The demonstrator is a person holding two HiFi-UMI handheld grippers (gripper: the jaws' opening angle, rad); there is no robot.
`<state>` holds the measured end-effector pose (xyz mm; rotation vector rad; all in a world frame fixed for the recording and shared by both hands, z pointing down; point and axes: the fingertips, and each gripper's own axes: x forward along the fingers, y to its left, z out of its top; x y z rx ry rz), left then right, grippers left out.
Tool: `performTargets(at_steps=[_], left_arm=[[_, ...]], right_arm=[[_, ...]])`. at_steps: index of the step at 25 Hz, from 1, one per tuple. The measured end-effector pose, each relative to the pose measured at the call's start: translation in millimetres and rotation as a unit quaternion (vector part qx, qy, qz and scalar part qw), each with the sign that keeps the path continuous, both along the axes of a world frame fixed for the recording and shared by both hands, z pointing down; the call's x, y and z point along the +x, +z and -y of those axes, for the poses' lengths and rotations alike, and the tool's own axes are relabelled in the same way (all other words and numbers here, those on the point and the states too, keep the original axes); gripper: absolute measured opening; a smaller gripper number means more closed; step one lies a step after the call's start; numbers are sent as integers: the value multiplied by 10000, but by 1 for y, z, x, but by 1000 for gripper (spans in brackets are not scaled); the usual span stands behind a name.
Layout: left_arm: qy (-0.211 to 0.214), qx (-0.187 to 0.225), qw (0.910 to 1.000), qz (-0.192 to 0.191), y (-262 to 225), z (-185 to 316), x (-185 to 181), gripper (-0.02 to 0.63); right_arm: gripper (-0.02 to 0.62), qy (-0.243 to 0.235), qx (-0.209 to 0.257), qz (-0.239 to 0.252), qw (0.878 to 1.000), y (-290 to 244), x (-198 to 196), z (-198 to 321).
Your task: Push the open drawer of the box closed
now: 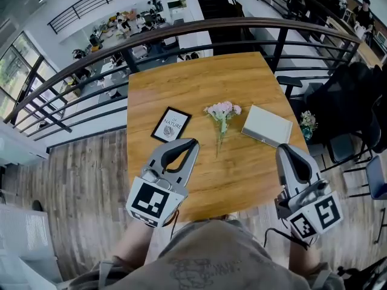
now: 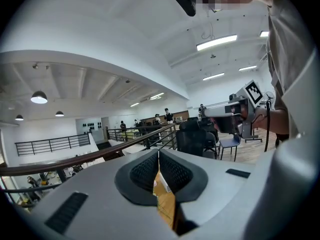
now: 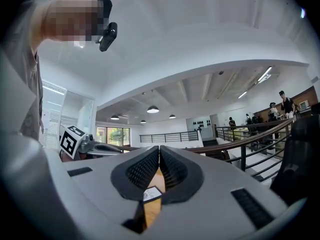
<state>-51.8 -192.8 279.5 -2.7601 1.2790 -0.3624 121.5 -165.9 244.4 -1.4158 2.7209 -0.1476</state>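
Observation:
A flat white box (image 1: 266, 125) lies on the right part of the wooden table (image 1: 181, 83); no drawer sticks out of it from this angle. My left gripper (image 1: 190, 144) hangs over the table's near edge, left of centre, its jaws shut with nothing between them. My right gripper (image 1: 284, 151) is held at the near right corner, just short of the box, also shut and empty. In the left gripper view the pads (image 2: 150, 171) meet at the tip, pointing level across the hall. In the right gripper view the pads (image 3: 175, 169) meet the same way.
A black framed card (image 1: 170, 125) lies left of centre and a sprig of pink flowers (image 1: 222, 115) lies in the middle. A dark railing (image 1: 199, 26) curves behind the table. Dark chairs (image 1: 344, 107) stand to the right. Wood floor (image 1: 84, 186) lies to the left.

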Motion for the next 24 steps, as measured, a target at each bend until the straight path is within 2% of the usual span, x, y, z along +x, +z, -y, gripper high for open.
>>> performTargets(at_steps=[5, 9, 24], left_arm=[[-11, -184, 9998, 62, 26, -3, -2, 21], [69, -296, 9994, 149, 37, -6, 3, 21], [135, -233, 9996, 58, 32, 0, 5, 21]], right_arm=[[35, -156, -352, -232, 9990, 32, -13, -5], [35, -123, -540, -134, 9984, 49, -12, -7], [35, -28, -539, -189, 9984, 52, -12, -4]])
